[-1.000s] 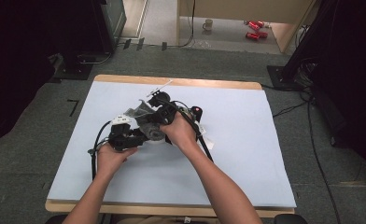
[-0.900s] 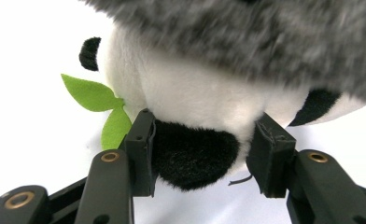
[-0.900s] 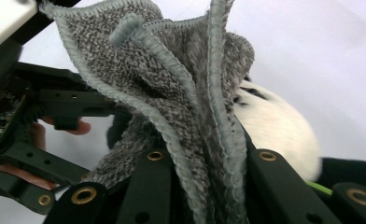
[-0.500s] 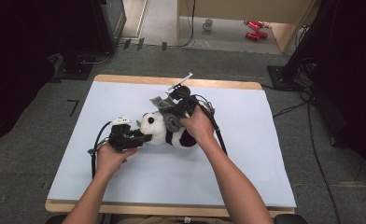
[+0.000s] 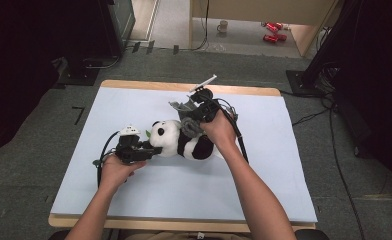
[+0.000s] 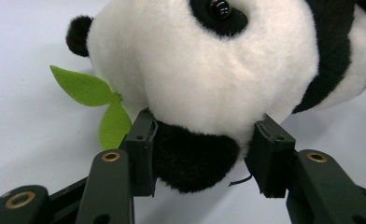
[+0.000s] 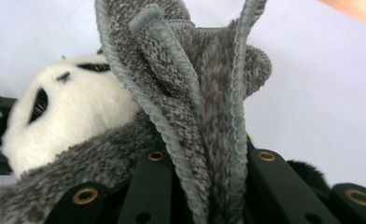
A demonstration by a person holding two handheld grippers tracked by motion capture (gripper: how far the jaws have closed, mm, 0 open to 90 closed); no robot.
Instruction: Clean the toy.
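Grey knit garment drawn off the panda's head, both grips holding

The left gripper (image 6: 204, 154) has its jaws part closed on the black ear of the plush panda (image 5: 181, 140), pads pressing the fur from either side, and has not shifted; a green felt leaf (image 6: 95, 100) pokes out beside its jaw. The right gripper (image 7: 204, 172) is pinched tight on bunched folds of the grey knit garment (image 7: 204, 93). Over the last second the right hand has carried that knit away from the left gripper toward the far edge of the pale blue mat (image 5: 134, 190), so the white head, covered a second ago, now lies bare near the mat's middle. The garment looks still caught at the body, so more pulling is likely needed.
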